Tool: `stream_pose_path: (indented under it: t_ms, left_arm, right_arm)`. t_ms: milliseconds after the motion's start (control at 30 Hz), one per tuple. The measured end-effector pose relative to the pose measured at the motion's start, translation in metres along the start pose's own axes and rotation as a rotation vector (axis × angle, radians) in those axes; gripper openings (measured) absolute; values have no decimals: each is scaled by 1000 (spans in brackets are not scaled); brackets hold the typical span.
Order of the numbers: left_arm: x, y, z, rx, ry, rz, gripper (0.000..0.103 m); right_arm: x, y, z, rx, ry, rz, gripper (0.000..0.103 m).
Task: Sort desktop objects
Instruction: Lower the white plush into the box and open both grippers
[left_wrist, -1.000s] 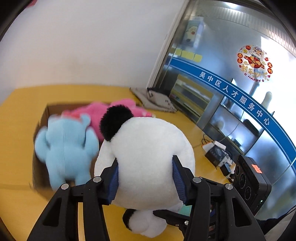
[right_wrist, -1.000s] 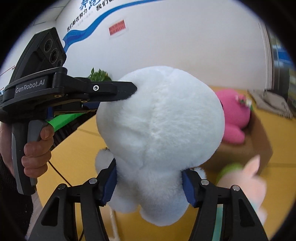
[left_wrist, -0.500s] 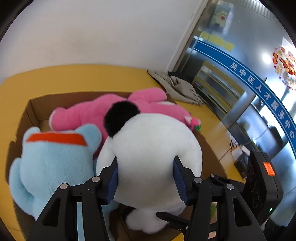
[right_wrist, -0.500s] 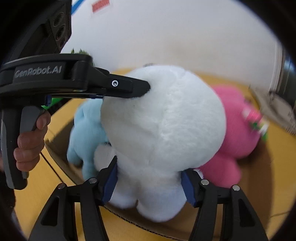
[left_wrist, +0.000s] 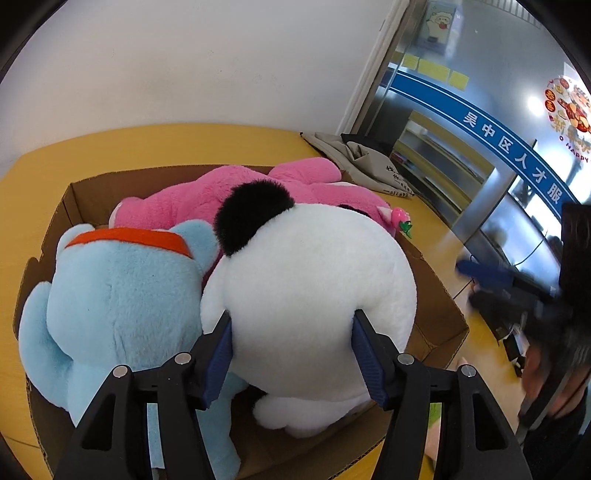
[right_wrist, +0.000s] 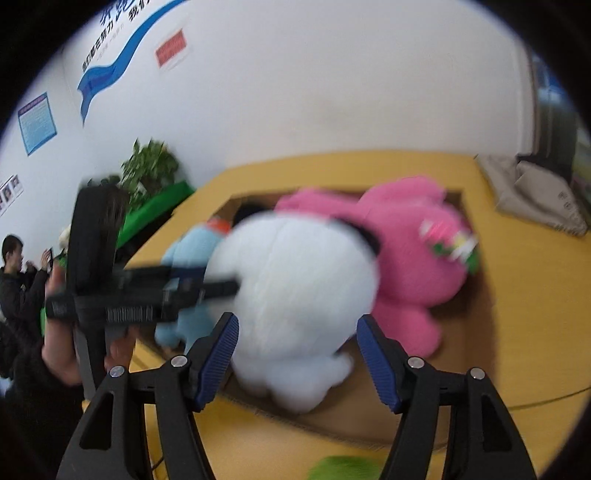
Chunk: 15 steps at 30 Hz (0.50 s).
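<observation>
1. Now the white plush (left_wrist: 310, 291) is set in the cardboard box (left_wrist: 436, 302), between the blue plush (left_wrist: 118, 295) and the pink plush (left_wrist: 192, 199).
2. The left gripper (left_wrist: 291, 354), jaws just widened, still touches it; the right gripper (right_wrist: 297, 354) has opened clear.
3. Both should be drawn straight back.

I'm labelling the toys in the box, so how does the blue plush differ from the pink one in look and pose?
The blue plush is pale blue with an orange band near its top; the pink plush is bright pink with a small flower-like decoration at one end. The blue plush sits at the near side of the cardboard box, its back to the left wrist camera, while the pink plush lies stretched along the far side. Both are furry, lie in the same box and touch the white plush.
</observation>
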<state>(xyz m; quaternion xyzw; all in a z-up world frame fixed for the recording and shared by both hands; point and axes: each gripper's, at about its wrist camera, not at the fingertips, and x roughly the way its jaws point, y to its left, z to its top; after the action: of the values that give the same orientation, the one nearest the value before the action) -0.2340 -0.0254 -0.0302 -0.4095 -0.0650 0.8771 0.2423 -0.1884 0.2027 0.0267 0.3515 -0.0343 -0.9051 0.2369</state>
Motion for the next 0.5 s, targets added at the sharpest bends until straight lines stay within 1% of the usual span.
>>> stream_pose_path:
  t_ms: [33,67,167,200,300,333,400,433,467,500]
  left_arm:
    - [1,0,-1,-2,-2,3,66]
    - [1,0,-2,-3,-4,6,67]
    - [-1,2,-5,-17,-15,12,69]
    - [-3,2,-6,-16,-21,24,69]
    - [-16,0,-10,12,-55,67,69]
    - [-24,-1,-10,23,-87,73,69]
    - [-40,-2,-5,27,-157,76,69]
    - [-47,-3,-2,28,-192,77,69]
    - [-47,-5,1,42,-198,96,69]
    - [-40,-9,4,69,-175,134,69]
  right_arm:
    - [3,-4,14,0,-12,-14,66]
    - [13,-5,25,-6,2,-42,66]
    - [62,-10,54,-31,81,-119,66]
    - [82,-11,54,-35,127,-128,66]
    - [121,-11,43,-60,196,-163,64]
    - [122,-10,36,-58,210,-163,64]
    - [132,-13,14,-42,282,-128,63]
    - [132,-17,7,-18,281,-107,62]
    - [130,-22,2,12,267,-85,62]
    - [127,-24,1,29,258,-77,63]
